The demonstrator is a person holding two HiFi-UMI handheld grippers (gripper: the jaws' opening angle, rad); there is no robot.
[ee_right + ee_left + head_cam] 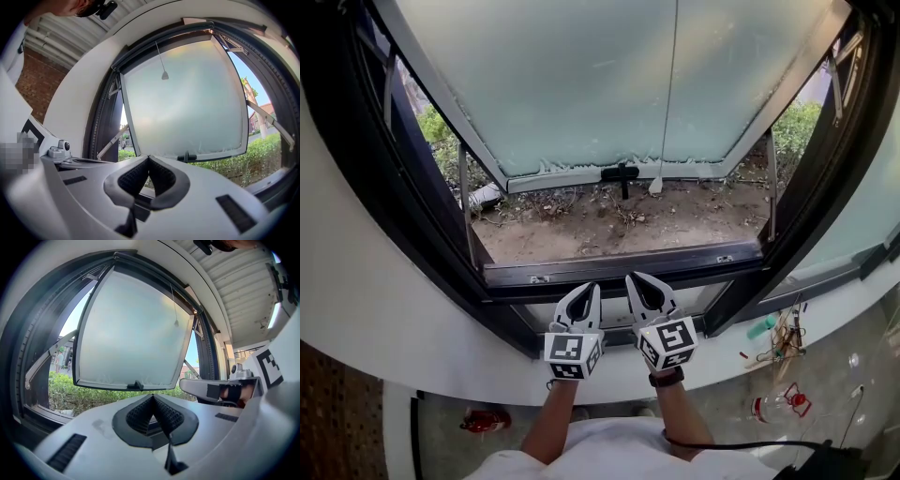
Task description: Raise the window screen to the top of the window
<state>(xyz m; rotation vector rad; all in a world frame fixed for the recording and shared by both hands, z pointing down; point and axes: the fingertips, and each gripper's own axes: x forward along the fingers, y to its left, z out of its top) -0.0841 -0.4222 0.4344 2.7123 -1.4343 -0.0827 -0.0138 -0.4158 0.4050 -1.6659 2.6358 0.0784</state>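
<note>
Head view first: left gripper (584,298) and right gripper (642,286) sit side by side, tips aimed at the grey bar (623,266) just ahead of them along the bottom of the opening. I reckon that bar is the screen's lower edge, still down, and I'm parked here to get under it and push up, though I can't pick out any mesh. The sash (609,84) swings outward beyond the tips, with a cord (667,94) dangling ahead and above. Left gripper view: pads (138,416) pressed together at the tips, nothing between them. Right gripper view: same story, pads (131,180) closed and empty. Whether the tips touch the frame, I can't tell.
</note>
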